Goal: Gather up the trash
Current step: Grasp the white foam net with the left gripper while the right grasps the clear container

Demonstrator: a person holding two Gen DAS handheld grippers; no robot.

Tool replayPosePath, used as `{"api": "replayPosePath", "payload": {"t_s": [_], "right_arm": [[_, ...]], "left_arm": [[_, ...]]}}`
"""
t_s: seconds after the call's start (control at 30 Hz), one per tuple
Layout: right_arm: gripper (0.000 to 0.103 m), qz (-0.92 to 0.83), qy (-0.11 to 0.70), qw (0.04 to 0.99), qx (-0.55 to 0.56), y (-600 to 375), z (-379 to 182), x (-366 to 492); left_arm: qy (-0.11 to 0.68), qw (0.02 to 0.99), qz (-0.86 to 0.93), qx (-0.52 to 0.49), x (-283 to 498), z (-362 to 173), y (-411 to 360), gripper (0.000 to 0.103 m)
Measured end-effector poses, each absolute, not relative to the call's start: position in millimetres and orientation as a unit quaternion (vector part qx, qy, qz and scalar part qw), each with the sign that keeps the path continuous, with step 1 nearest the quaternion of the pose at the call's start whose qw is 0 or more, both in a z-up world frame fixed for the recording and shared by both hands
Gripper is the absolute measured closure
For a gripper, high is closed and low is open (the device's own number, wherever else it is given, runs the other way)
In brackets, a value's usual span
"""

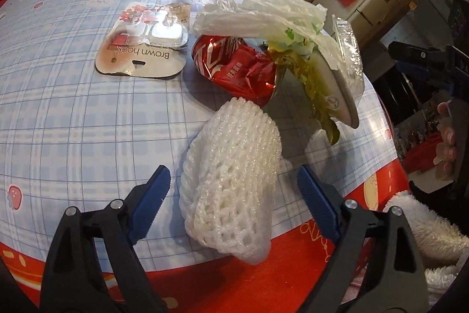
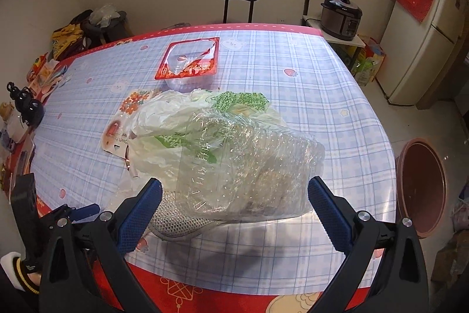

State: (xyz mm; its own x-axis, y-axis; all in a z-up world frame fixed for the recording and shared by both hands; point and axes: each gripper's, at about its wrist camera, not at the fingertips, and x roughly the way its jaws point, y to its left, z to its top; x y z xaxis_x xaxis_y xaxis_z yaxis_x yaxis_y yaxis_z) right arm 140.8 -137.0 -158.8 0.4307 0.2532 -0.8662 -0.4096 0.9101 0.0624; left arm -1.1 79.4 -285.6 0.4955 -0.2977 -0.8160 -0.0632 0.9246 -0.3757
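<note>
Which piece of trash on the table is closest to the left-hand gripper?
The white foam net sleeve, lying right between that gripper's open fingers. The crushed red can and hook card lie farther away.

White foam mesh fruit sleeve point(image 1: 231, 178): on its side at the table's near edge, one end overhanging.
Crushed red drink can point(image 1: 234, 66): on its side, mid-table.
Crumpled white plastic bag point(image 1: 261, 16): draped over the can.
Clear crinkled plastic container point(image 2: 249, 163): near the right edge.
Red-rimmed clear tray point(image 2: 189, 59): toward the far edge, film peeled back.

Glossy crumpled metal can point(image 1: 234, 63)
</note>
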Motion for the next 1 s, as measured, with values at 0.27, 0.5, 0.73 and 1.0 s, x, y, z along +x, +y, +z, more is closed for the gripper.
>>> {"api": "replayPosePath", "payload": {"t_s": [0.27,0.5,0.73,1.0], "right_arm": [[0.005,0.144,0.497,0.850,-0.100,-102,-175,160],[0.005,0.068,0.506,0.854,-0.099,-85,-194,181],[0.009,0.004,0.548,0.833,-0.072,-92,-218,197],[0.034,0.032,0.536,0.840,-0.075,-86,-203,187]], "left_arm": [[0.508,0.841,-0.068,-0.173,6,-299,88,0.036],[0.498,0.843,-0.047,-0.196,-2,-301,112,0.042],[0.494,0.844,-0.032,-0.205,-10,-302,127,0.041],[0.494,0.841,-0.029,-0.217,-13,-304,133,0.041]]}}
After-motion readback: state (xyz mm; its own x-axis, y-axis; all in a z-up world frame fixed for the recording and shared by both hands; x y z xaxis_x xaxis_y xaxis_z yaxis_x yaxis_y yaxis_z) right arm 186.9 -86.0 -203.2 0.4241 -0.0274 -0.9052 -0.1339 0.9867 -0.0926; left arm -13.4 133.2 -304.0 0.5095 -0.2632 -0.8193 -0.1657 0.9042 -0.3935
